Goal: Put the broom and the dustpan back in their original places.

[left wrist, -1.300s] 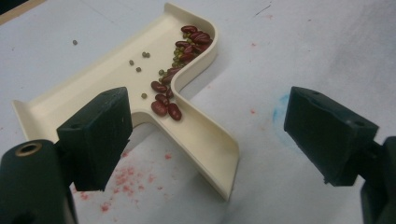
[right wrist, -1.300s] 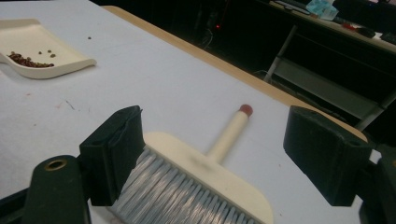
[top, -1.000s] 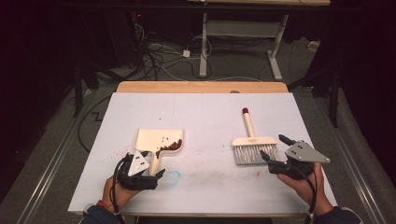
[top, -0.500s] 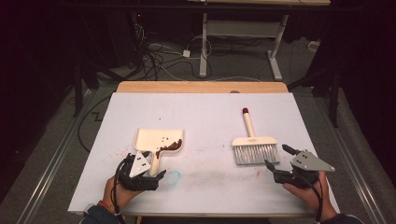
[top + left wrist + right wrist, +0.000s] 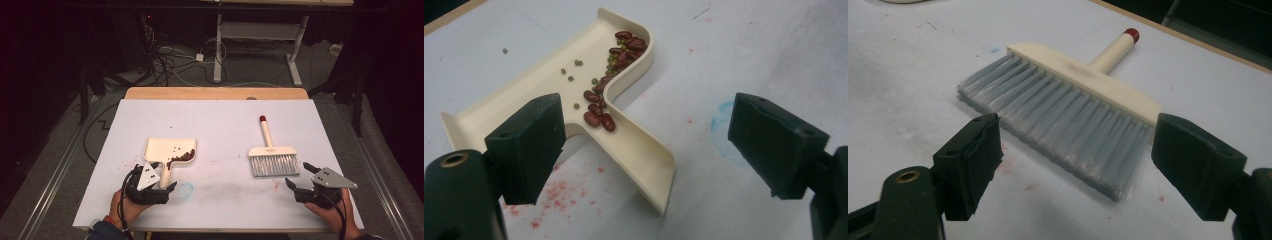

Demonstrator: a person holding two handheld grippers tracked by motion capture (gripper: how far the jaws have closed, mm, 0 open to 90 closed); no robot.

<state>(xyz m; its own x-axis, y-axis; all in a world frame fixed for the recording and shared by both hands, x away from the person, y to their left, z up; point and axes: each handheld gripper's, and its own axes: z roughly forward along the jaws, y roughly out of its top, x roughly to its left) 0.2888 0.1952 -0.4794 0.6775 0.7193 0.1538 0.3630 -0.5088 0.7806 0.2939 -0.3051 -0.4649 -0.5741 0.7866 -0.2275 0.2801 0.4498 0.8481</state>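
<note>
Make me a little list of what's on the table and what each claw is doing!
table: white sheet, red and blue stains
dustpan: cream, flat on the table, handle toward the left claw
beans: red and small green ones, piled in the dustpan's corner
brush: cream handle with red tip, grey bristles toward the right claw
left claw: open, jaws either side of the dustpan handle, not gripping
right claw: open, just short of the bristles, holding nothing

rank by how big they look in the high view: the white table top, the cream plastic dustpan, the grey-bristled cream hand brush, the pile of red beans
1. White table top, by far the largest.
2. Cream plastic dustpan and grey-bristled cream hand brush: they look about alike, too close to rank.
3. Pile of red beans, the smallest.
</note>
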